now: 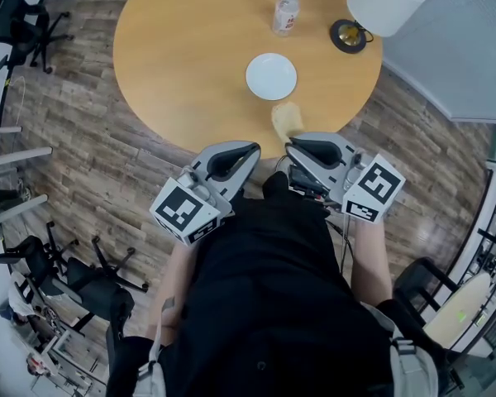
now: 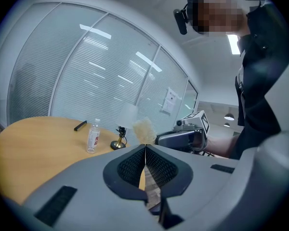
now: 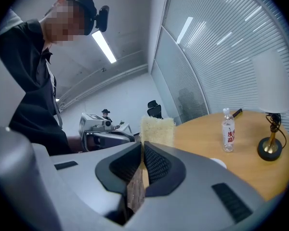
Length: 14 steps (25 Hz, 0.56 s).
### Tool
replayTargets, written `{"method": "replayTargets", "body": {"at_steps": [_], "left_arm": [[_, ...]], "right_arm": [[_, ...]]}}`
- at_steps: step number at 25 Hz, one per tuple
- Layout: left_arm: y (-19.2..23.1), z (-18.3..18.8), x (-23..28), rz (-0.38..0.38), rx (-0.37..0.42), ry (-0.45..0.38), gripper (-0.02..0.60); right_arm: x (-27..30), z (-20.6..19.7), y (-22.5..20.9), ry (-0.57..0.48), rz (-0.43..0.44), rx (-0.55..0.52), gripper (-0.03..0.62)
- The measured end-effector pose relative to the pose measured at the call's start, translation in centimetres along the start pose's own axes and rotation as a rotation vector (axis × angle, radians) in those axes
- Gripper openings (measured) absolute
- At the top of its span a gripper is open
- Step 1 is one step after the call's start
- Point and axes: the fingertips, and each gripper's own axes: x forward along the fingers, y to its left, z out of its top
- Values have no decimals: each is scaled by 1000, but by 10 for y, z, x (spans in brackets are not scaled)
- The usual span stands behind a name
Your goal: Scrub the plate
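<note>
The right gripper clamps a pale yellow coarse sponge just short of the small round white plate, with the left gripper closed on nothing alongside. This fits 2 stages, reaching in or drawing back, since the plate seems clean, and any scrubbing needs the sponge pressed flat onto it.

Plate mostly hidden behind right claw.

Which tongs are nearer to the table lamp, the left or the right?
Right. The right tongs, holding the sponge, lie left of the lamp, on its near side; the left tongs lie farther left.
</note>
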Motion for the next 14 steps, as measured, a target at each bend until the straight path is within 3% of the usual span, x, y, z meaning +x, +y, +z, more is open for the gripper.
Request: {"method": "replayTargets", "body": {"at_steps": [14], "left_arm": [[3, 2, 7, 9, -7, 6, 17]], "right_arm": [[-3, 3, -4, -8, 17, -8, 31]]}}
